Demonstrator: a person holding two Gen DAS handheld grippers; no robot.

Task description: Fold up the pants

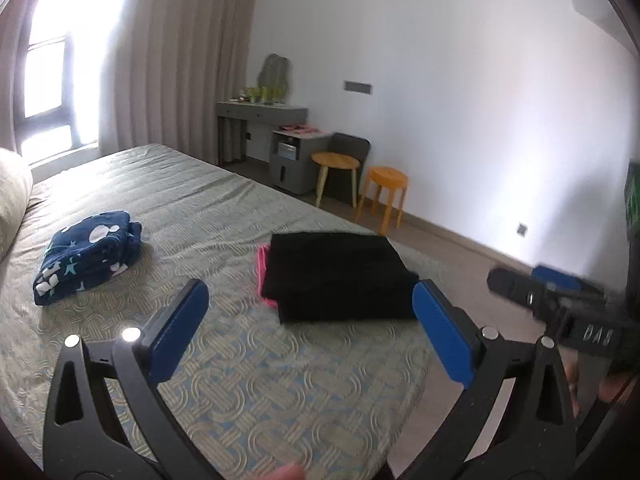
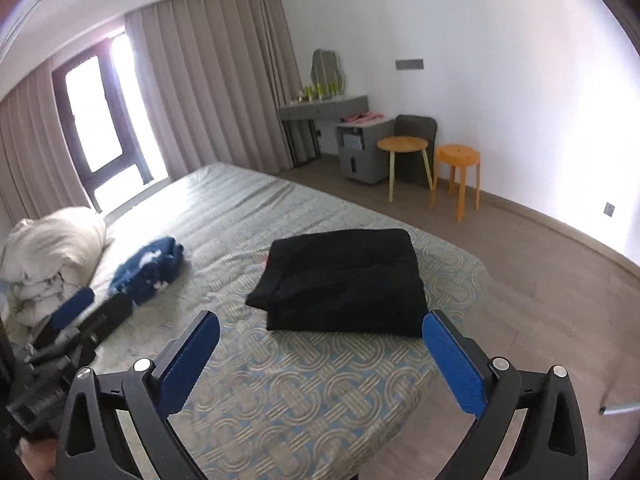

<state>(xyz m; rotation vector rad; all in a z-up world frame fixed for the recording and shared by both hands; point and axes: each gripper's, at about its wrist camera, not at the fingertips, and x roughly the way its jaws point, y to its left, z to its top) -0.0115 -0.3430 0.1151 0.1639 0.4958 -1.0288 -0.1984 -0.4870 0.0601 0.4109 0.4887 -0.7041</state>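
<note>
The black pants [image 1: 338, 274] lie folded into a flat rectangle on the bed [image 1: 240, 360], near its foot corner; they also show in the right wrist view [image 2: 344, 280]. A pink garment [image 1: 262, 276] peeks out from under their left edge. My left gripper [image 1: 312, 328] is open and empty, held above the bed just short of the pants. My right gripper [image 2: 324, 360] is open and empty, also just short of the pants. The right gripper shows at the right in the left wrist view [image 1: 560, 300]; the left gripper shows at the left in the right wrist view [image 2: 80, 320].
A folded dark blue patterned garment [image 1: 88, 256] lies further up the bed [image 2: 280, 400]. A white pillow and bedding [image 2: 52, 252] sit at the head. Beyond the bed are wood floor, a round wooden side table [image 2: 402, 146], an orange stool [image 2: 456, 156] and a grey desk [image 2: 324, 106].
</note>
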